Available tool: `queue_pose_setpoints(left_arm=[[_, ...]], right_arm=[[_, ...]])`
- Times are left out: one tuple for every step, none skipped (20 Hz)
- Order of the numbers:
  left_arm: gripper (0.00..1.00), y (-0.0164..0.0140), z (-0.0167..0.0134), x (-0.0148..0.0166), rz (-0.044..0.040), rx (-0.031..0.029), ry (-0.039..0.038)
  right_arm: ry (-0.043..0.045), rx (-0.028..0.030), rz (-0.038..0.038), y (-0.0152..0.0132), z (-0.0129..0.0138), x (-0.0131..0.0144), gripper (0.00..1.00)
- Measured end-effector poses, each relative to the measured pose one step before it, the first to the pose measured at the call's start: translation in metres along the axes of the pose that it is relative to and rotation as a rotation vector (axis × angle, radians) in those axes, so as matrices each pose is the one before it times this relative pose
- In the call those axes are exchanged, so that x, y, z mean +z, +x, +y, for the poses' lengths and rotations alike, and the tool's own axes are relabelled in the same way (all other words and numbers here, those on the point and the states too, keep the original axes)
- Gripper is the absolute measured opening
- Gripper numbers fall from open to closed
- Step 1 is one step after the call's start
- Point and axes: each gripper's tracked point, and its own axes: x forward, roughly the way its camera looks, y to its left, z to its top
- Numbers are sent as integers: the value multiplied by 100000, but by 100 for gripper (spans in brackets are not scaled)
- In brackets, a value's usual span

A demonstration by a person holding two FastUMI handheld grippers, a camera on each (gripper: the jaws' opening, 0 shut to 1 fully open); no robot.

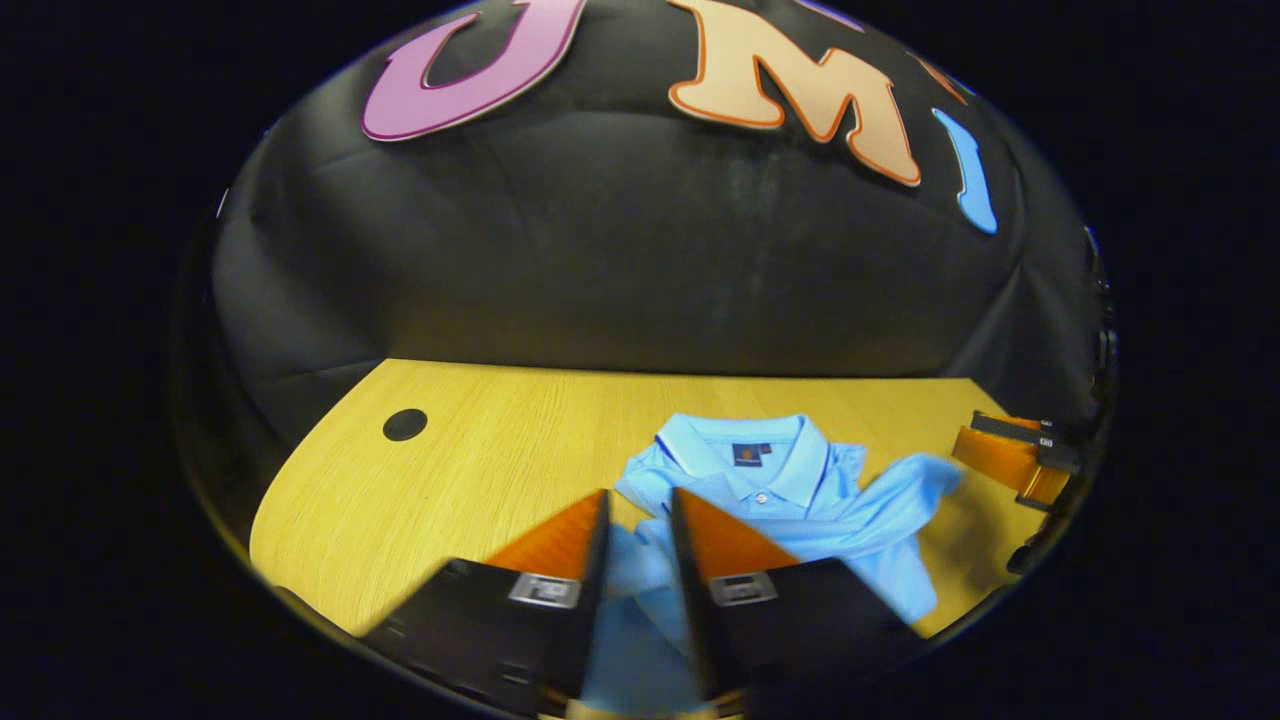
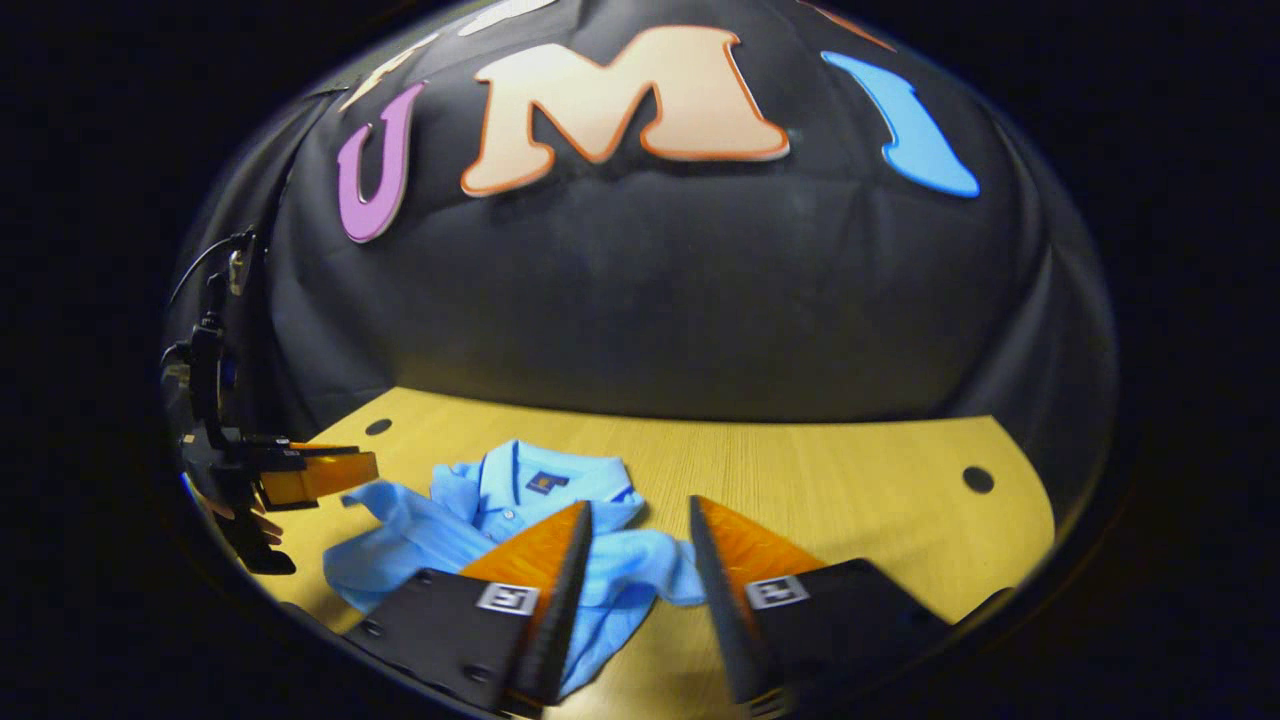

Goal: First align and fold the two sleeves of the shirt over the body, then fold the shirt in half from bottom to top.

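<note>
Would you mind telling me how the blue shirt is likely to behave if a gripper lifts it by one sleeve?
The shirt lies rumpled on the table, so it is probably floppy and would drape. Its thin-looking fabric suggests it is light. The collar stands slightly up, so it may be a bit stiffer.
</note>
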Motion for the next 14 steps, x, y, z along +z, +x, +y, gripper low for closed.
queue_pose_setpoints(left_arm=[[71, -1602, 97, 1502, -5154, 524, 1885], [99, -2482, -123, 2312, -5996, -723, 2651], [94, -2882, -172, 2801, -6499, -484, 1837], [95, -2650, -409, 2582, -5909, -909, 1726], [94, -2678, -312, 1939, -4248, -1123, 1461], [94, -2735, -253, 1885, -3618, -1473, 1595], [94, -2674, 25, 1380, -2432, -762, 1714], [94, -2446, 170, 933, -2544, -902, 1067], [94, -2179, -115, 618, -2225, -1119, 48], [94, -2292, -336, 1008, -2266, -1396, -168], [94, -2150, -436, 724, -1601, -1514, -1023], [94, -1997, -152, 493, -2208, -578, -1147], [94, -1780, -348, 454, -667, -1924, -861], [94, -1599, -223, 626, -1654, -732, 56]], right_arm=[[-844, -636, -5216, -1904, 57, 2091, 76], [-754, -613, -5607, -2774, 716, 2561, 100], [-735, -1170, -6094, -2531, 353, 2489, 100], [-615, -970, -5724, -2896, 497, 2703, 100], [-807, -701, -4960, -2977, 637, 2561, 100], [-1138, -1035, -4556, -3160, 733, 2402, 100], [-1063, -844, -3989, -2790, 849, 2172, 100], [-128, -682, -3005, -2775, 974, 1974, 99], [555, 125, -2280, -2648, 1269, 1534, 100], [598, 323, -1594, -2419, 1263, 1233, 99], [-134, 134, -1492, -1998, 1275, 884, 99], [-1100, -462, -1146, -2114, 849, 1049, 100], [-1095, -390, -687, -1795, 408, 910, 99], [-550, -220, -52, -1613, 907, 529, 100]])
